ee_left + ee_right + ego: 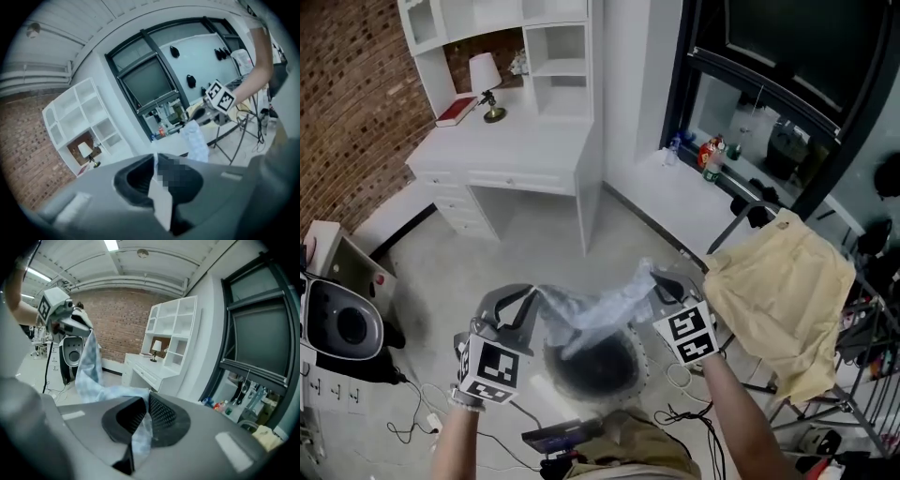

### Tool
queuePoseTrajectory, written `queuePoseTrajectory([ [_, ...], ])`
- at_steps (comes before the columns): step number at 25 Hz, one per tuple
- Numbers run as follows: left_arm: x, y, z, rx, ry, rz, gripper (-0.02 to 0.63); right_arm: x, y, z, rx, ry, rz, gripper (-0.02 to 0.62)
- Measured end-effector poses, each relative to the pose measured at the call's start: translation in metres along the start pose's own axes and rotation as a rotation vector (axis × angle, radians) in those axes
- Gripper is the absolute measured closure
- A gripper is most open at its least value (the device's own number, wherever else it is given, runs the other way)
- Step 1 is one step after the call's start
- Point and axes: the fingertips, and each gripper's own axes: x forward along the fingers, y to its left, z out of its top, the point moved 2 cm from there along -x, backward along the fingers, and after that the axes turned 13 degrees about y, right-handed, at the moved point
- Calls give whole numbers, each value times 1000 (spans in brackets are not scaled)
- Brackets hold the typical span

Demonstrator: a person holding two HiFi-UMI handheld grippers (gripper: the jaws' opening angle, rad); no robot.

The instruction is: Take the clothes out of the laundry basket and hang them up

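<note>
Two grippers, both clamped on the same item: one pale blue-white thin cloth garment (600, 309). The left gripper (158, 180) has its jaws together on a pale edge of it. The right gripper (143, 420) has its jaws pinched on a mottled blue fold.

Garment location: in the air, strung between the two grippers, over the dark round laundry basket (595, 367) on the floor. In the head view its long axis runs left to right, gripper to gripper, with the right end a bit higher and the middle sagging toward the basket. Cannot tell whether the low fold touches the basket.

View differences:
- Head view only: the basket, plus one yellow cloth garment (783, 300) draped over the metal drying rack (733, 225), just beside the right gripper.
- Left gripper view only: looks across at the right gripper with a length of the pale garment hanging off it, and the dark-framed window (145, 84) behind.
- Right gripper view only: looks the opposite way at the left gripper. The garment drops from it, then runs back to this jaw. Behind are the red-brown brick wall (122, 315) and the ceiling light strips (111, 244).
- All three: the white wooden desk with shelf unit (516, 150) and the small white-shaded table lamp (486, 75).

Counts: 2 grippers, 2 garments (1 held, 1 on the rack), 1 basket, 1 rack, 1 desk, 1 lamp.
</note>
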Motion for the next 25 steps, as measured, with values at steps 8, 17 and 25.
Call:
queuePoseTrajectory([
  [8, 26, -50, -11, -9, -10, -221, 507, -46, -17, 62, -42, -143, -107, 580],
  [17, 47, -72, 7, 12, -39, -287, 474, -84, -4, 82, -150, -196, -127, 578],
  [25, 75, -87, 20, -2, -53, -363, 474, -134, -8, 93, -166, -267, -166, 578],
])
